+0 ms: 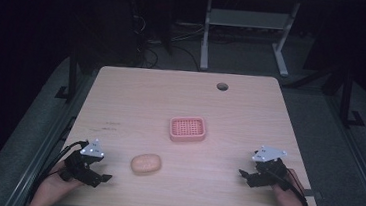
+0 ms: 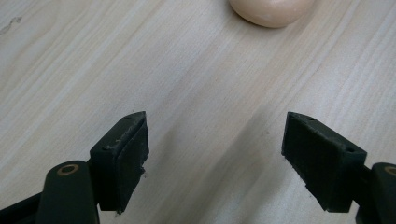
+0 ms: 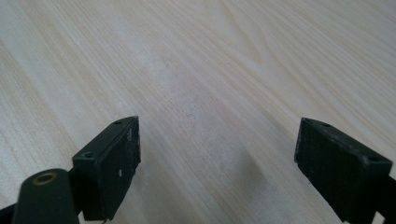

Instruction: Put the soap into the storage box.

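**Both grippers open, soap lying free on the table**

The left gripper [image 2: 215, 140] has its jaws spread wide and holds nothing; under it is bare wood. Ahead of its jaws, near but not touching, lies the peach-coloured soap bar [image 2: 270, 11]. In the high view the soap bar [image 1: 146, 163] rests on the table [image 1: 136, 94] just beside the left gripper [image 1: 101, 178]. The pink soap dish [image 1: 187, 129] stands farther in, apart from the soap. The right gripper [image 3: 217, 154] is also wide open and empty, well apart at the right edge.
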Action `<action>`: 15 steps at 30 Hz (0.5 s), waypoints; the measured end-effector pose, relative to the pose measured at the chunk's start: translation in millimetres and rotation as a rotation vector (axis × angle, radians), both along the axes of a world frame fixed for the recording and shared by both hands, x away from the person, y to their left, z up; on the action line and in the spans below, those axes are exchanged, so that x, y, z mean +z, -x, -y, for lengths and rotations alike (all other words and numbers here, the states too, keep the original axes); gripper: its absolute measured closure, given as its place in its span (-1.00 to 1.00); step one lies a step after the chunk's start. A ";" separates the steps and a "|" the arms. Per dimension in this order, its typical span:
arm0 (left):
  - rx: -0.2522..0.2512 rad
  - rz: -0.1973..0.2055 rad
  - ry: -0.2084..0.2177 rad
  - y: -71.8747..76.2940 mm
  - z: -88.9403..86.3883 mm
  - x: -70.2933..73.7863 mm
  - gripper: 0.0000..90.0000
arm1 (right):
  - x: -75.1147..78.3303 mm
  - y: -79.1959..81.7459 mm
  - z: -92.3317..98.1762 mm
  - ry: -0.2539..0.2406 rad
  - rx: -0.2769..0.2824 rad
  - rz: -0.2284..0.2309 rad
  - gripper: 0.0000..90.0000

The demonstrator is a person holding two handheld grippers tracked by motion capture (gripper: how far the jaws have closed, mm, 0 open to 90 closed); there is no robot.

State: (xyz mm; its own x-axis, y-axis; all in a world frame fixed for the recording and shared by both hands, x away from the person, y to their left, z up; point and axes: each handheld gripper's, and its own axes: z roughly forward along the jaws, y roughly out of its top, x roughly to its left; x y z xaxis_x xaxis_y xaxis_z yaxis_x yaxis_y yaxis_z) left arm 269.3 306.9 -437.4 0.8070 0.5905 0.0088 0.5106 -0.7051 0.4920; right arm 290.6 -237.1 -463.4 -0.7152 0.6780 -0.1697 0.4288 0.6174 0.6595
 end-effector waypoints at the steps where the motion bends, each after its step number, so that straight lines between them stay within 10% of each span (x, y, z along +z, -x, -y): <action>1: -0.002 -0.004 -0.003 -0.6 0.0 -0.6 -0.50 | -0.3 -0.2 -0.1 0.002 0.002 -0.001 -0.69; 15: -0.039 0.013 -0.008 2.0 10.0 3.5 -0.52 | -0.6 0.9 -2.0 0.008 0.005 -0.003 -0.69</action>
